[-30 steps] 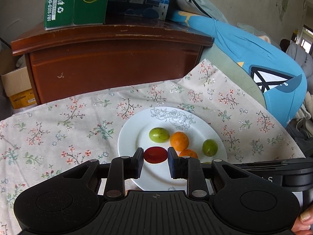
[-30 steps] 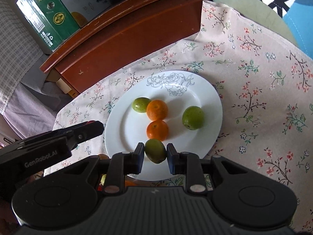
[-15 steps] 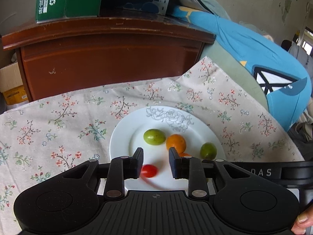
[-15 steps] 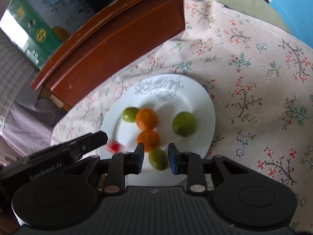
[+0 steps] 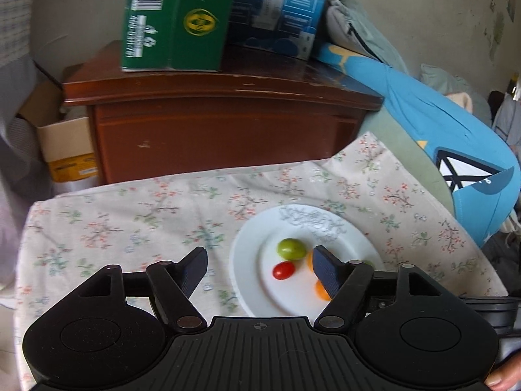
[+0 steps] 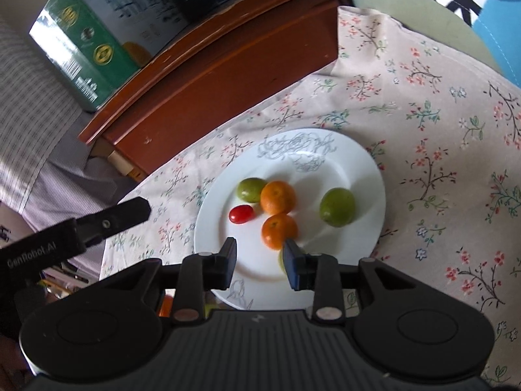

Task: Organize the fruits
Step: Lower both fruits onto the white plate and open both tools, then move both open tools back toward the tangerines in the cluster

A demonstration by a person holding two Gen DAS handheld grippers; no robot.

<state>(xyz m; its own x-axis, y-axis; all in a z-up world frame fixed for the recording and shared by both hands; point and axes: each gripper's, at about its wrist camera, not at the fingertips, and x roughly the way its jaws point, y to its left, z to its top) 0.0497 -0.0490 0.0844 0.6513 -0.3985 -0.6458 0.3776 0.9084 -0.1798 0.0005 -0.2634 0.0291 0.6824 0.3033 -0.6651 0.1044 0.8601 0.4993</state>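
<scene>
A white plate (image 6: 358,169) (image 5: 247,244) lies on the floral cloth. On it lie a red cherry tomato (image 6: 241,214) (image 5: 283,270), two oranges (image 6: 277,197) (image 6: 279,230), a green fruit at the left (image 6: 250,189) (image 5: 291,248) and a bigger green fruit at the right (image 6: 337,207). Another green fruit (image 6: 281,259) lies half hidden behind my right gripper's right finger. My left gripper (image 5: 259,270) is open wide and empty above the plate's left side. My right gripper (image 6: 259,260) is open and empty over the plate's near edge.
A brown wooden cabinet (image 5: 221,130) stands behind the cloth with a green box (image 5: 176,16) and a blue box (image 5: 280,9) on top. A blue cushion (image 5: 456,150) lies at the right. A cardboard box (image 5: 65,150) sits left of the cabinet.
My left gripper let go of the red tomato, opened wide and drew back. My right gripper let go of the green fruit, opened and drew back. Both fruits now lie on the plate.
</scene>
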